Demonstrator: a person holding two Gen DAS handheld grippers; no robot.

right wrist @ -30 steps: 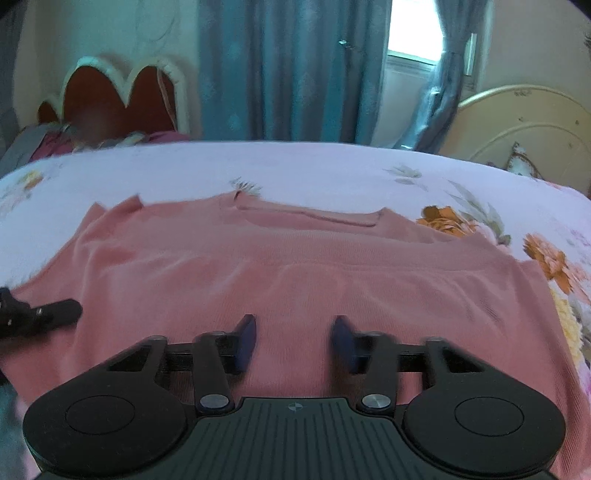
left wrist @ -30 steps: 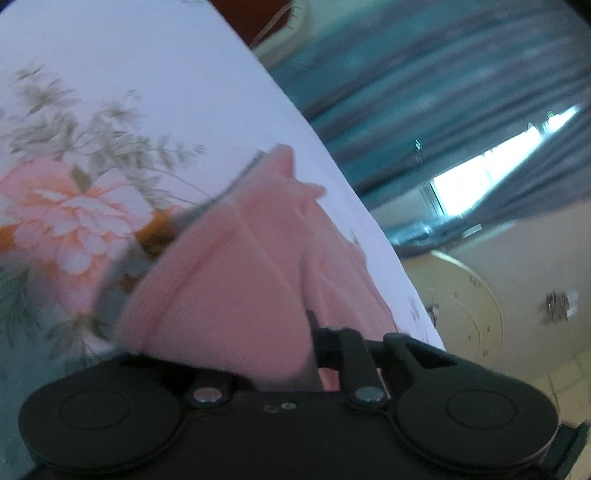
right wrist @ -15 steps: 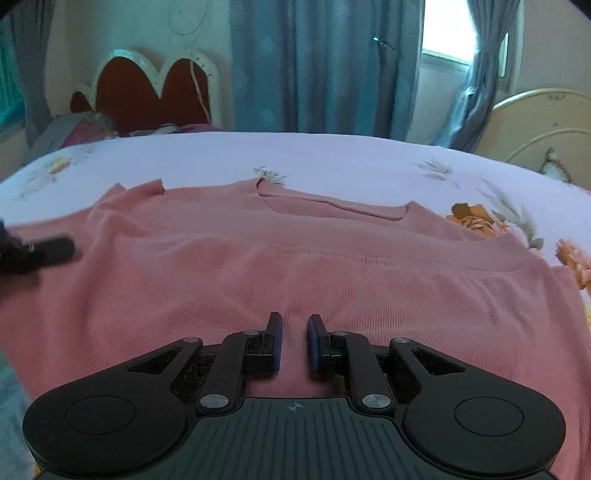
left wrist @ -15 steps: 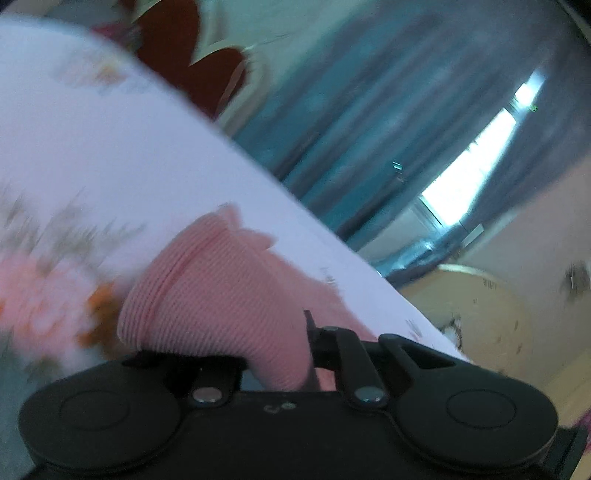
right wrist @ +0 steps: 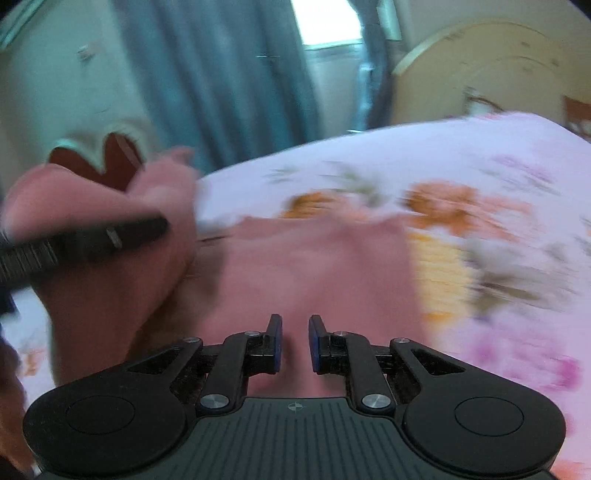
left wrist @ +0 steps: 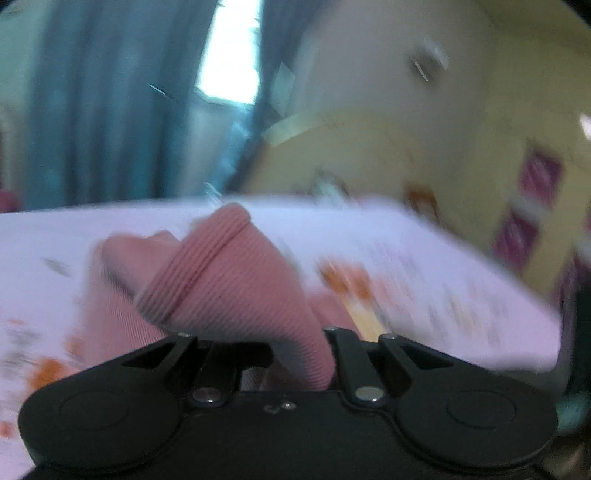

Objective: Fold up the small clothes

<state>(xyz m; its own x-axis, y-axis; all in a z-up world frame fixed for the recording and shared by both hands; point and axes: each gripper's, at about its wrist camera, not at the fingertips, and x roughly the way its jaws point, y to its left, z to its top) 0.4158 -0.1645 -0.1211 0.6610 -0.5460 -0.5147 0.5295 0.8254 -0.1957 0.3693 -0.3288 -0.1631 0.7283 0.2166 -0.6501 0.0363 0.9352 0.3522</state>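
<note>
A pink knit sweater [right wrist: 314, 266] lies on the floral bed sheet [right wrist: 498, 155]. My left gripper [left wrist: 295, 354] is shut on its ribbed hem [left wrist: 229, 280], which bunches over the fingers and hides them. In the right wrist view the left gripper [right wrist: 85, 240] carries a lifted fold of the sweater [right wrist: 92, 206] across from the left. My right gripper [right wrist: 295, 343] hovers low over the sweater's near part, its jaws a narrow gap apart with nothing between them. Both views are motion blurred.
Blue curtains [right wrist: 229, 81] and a bright window [right wrist: 325, 22] stand behind the bed. A red headboard [right wrist: 110, 158] is at the far left, a cream round board [right wrist: 491, 70] at the far right. A cream wall [left wrist: 443, 129] shows right of the left wrist view.
My left gripper has swung the held hem up and over toward the right across the sweater. My right gripper narrowed from wide open to a small gap and shifted right.
</note>
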